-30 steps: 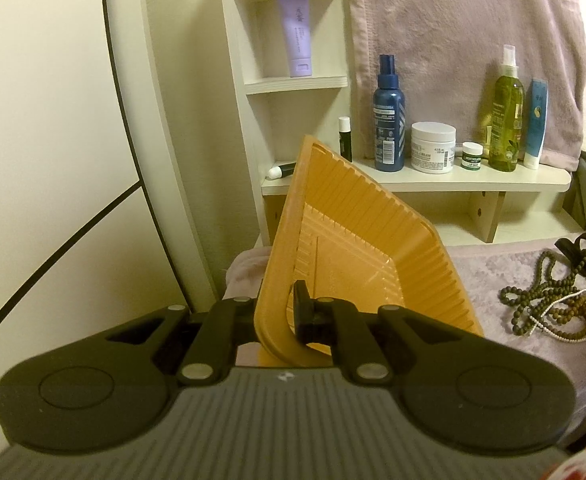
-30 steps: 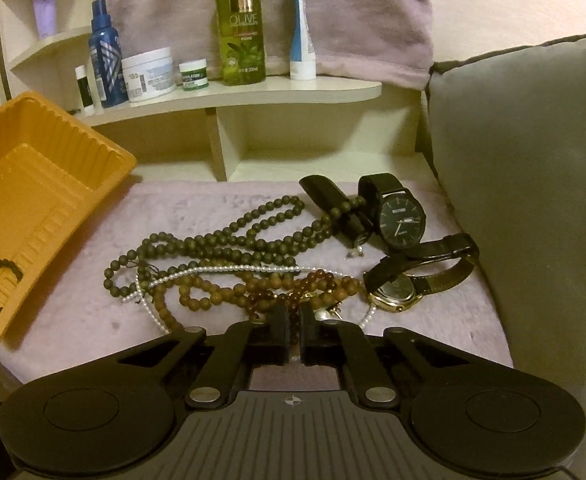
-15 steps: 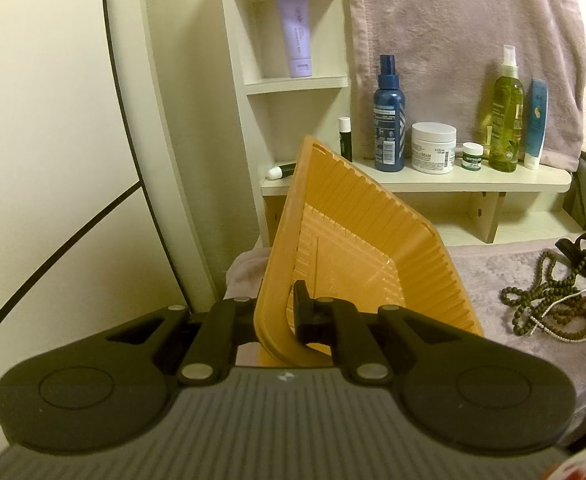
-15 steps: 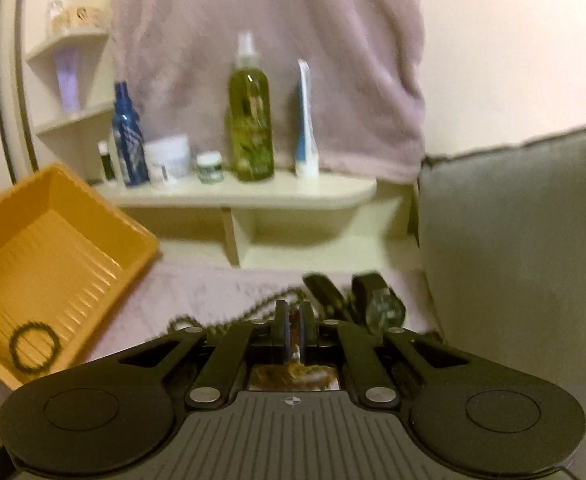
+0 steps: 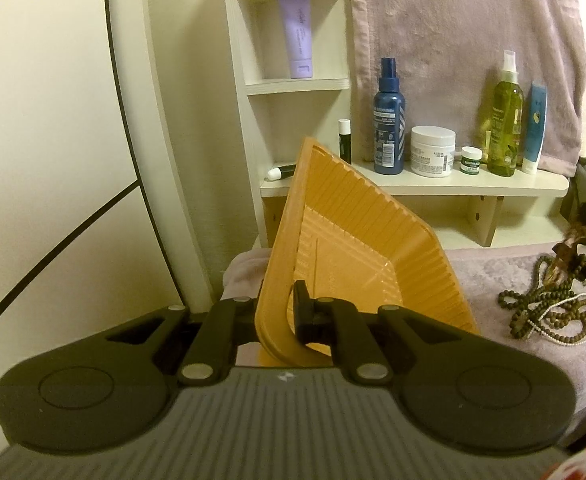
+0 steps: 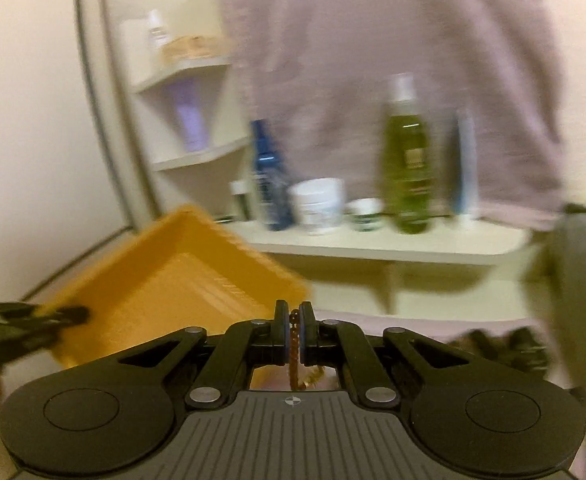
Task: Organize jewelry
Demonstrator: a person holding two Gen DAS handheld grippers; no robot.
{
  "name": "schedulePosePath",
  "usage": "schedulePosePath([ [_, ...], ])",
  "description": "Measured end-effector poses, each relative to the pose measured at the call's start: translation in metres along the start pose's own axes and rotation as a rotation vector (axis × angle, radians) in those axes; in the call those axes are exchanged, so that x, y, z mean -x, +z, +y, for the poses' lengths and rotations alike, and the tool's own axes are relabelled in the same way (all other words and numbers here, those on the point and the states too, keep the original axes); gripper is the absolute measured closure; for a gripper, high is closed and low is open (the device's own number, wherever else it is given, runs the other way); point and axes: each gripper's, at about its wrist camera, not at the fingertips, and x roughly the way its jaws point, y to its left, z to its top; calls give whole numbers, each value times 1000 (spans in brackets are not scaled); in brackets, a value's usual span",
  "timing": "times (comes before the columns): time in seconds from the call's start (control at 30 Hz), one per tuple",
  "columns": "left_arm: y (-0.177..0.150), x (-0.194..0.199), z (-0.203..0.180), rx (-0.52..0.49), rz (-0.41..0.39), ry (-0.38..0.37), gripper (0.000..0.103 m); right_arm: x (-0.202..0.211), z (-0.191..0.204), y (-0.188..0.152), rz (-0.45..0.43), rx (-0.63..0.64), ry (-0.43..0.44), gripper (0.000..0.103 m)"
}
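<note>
An orange ribbed tray (image 5: 357, 248) stands tilted up, its near rim pinched by my left gripper (image 5: 281, 316), which is shut on it. In the right wrist view the same orange tray (image 6: 165, 276) lies at lower left, blurred. My right gripper (image 6: 293, 320) is shut on a brown bead bracelet (image 6: 294, 356) that hangs down between its pads, lifted off the cloth. In the left wrist view that lifted bracelet (image 5: 565, 248) dangles at the far right, above a pile of dark bead necklaces and a pearl strand (image 5: 549, 312) on the mauve cloth.
A white shelf (image 5: 413, 188) behind the tray holds a blue spray bottle (image 5: 389, 120), a white jar (image 5: 432, 151), a green oil bottle (image 5: 504, 120) and a tube. A mauve towel (image 5: 453, 40) hangs above. A grey cushion (image 6: 585, 300) stands at the right.
My right gripper has risen from the jewelry pile with the brown bracelet and swung left toward the tray. The left gripper and the tray have not moved.
</note>
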Motion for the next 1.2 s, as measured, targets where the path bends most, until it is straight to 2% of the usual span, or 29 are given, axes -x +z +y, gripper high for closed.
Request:
schedulePosePath([
  [0.13, -1, 1, 1, 6, 1, -1, 95, -27, 30, -3, 43, 8, 109, 99],
  [0.27, -1, 1, 2, 11, 3, -5, 95, -53, 47, -15, 116, 1, 172, 99],
  [0.53, -1, 0, 3, 17, 5, -5, 95, -81, 47, -46, 236, -52, 234, 99],
  [0.6, -1, -1, 4, 18, 6, -6, 95, -81, 43, -50, 246, -67, 239, 95],
  [0.63, -1, -2, 3, 18, 7, -4, 95, -77, 40, -51, 242, -75, 230, 91],
  [0.7, -1, -2, 3, 18, 8, -2, 95, -68, 31, -53, 223, -92, 201, 64],
  [0.73, -1, -2, 3, 19, 8, -1, 95, -63, 25, -53, 211, -101, 187, 60],
  [0.8, 0, -2, 2, 17, 9, 0, 95, -51, 12, -55, 189, -110, 141, 60],
  [1.1, 0, -1, 0, 12, 7, 5, 95, -2, -58, -81, 159, -148, -245, 60],
  [1.2, 0, -1, -1, 3, 9, 8, 95, 4, -80, -84, 154, -183, -312, 60],
])
